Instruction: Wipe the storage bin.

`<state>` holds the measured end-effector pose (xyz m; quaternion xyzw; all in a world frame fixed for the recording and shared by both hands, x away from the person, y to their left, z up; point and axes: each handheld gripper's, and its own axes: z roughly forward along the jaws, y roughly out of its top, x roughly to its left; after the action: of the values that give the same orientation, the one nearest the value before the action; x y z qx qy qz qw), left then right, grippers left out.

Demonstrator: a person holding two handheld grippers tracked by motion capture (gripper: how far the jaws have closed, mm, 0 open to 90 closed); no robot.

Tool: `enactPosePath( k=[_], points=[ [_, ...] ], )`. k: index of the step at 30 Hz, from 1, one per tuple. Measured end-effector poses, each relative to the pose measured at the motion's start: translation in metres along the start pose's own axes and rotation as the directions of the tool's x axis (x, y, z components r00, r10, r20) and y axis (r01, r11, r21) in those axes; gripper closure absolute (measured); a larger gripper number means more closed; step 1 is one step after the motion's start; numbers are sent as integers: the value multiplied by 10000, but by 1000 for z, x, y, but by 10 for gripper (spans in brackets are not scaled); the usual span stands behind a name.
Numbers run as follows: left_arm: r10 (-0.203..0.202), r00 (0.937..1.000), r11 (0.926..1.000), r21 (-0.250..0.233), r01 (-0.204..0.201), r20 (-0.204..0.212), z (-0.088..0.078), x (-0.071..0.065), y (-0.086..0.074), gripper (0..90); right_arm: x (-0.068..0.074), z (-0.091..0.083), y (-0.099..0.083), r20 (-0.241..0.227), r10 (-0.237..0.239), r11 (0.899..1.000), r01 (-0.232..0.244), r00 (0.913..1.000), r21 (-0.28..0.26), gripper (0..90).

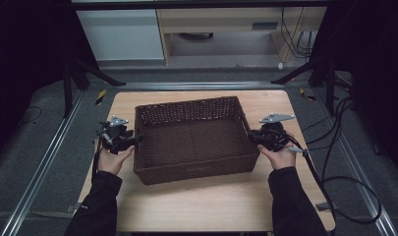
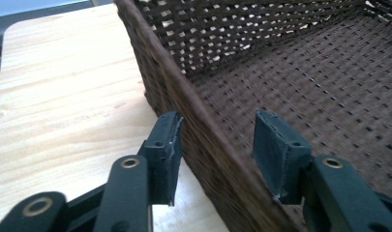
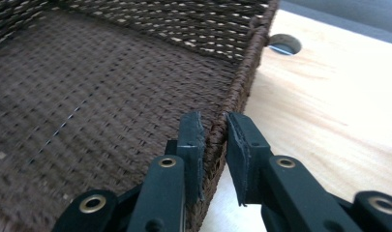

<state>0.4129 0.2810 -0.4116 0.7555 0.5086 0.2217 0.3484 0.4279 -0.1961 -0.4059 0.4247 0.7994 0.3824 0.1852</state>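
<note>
A dark brown woven basket (image 1: 186, 105) stands in the middle of a light wooden table (image 1: 211, 201), with nothing inside it. My left gripper (image 1: 137, 139) straddles the basket's left wall (image 2: 155, 63). In the left gripper view, that gripper (image 2: 218, 121) has its outer pad against the wall, while the inner pad (image 2: 276, 145) stands well off it over the basket floor. My right gripper (image 1: 252, 135) is at the right wall. In the right gripper view, the right gripper (image 3: 214, 118) is closed on the rim (image 3: 247, 63), one pad on each side.
A round hole (image 3: 284, 44) is cut in the tabletop just beyond the basket's corner. Cables (image 1: 334, 147) trail off the table's right side onto the grey floor. Metal rails run along both sides, and cabinets stand behind the table.
</note>
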Motion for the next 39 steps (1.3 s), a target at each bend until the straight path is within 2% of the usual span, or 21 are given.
enactPosePath(
  k=[3,6,9,10,13,18,25,30,34,39],
  points=[
    [158,9999,9998,154,-158,-3,-2,-4,-5,506,4,-6,-2,-300,-1,10000,3,9995,74,726],
    [274,9996,9992,296,-272,-48,0,-6,-7,520,3,-9,0,-161,-20,9992,14,9999,-403,648],
    [175,9998,9987,468,-177,45,5,-3,-8,571,0,-7,4,-98,84,9976,-91,9999,-692,635],
    [148,9997,9987,475,-156,170,7,-2,-8,590,0,-5,5,-102,135,9978,-141,9999,-652,634],
    [143,9997,9983,558,-155,213,10,-1,-8,589,-1,4,6,-11,23,9989,-23,10000,-470,634],
    [62,9999,9980,636,-67,81,9,-3,-8,609,1,13,2,17,-35,9998,35,10000,-173,669],
    [-13,10000,9971,763,16,-42,3,-3,-10,656,11,7,-4,142,-32,9999,34,9999,-120,674],
    [105,9999,9962,868,-98,-82,-4,0,-14,680,19,-4,-9,-420,-103,9999,100,9991,-87,635],
    [178,9997,9958,904,-163,-163,-7,0,-16,681,18,-4,-6,-112,-90,9989,85,9999,-463,596],
    [212,9996,9953,950,-194,-177,-12,2,-20,680,22,1,-7,-404,-55,9991,39,9992,-415,649]
  ],
)
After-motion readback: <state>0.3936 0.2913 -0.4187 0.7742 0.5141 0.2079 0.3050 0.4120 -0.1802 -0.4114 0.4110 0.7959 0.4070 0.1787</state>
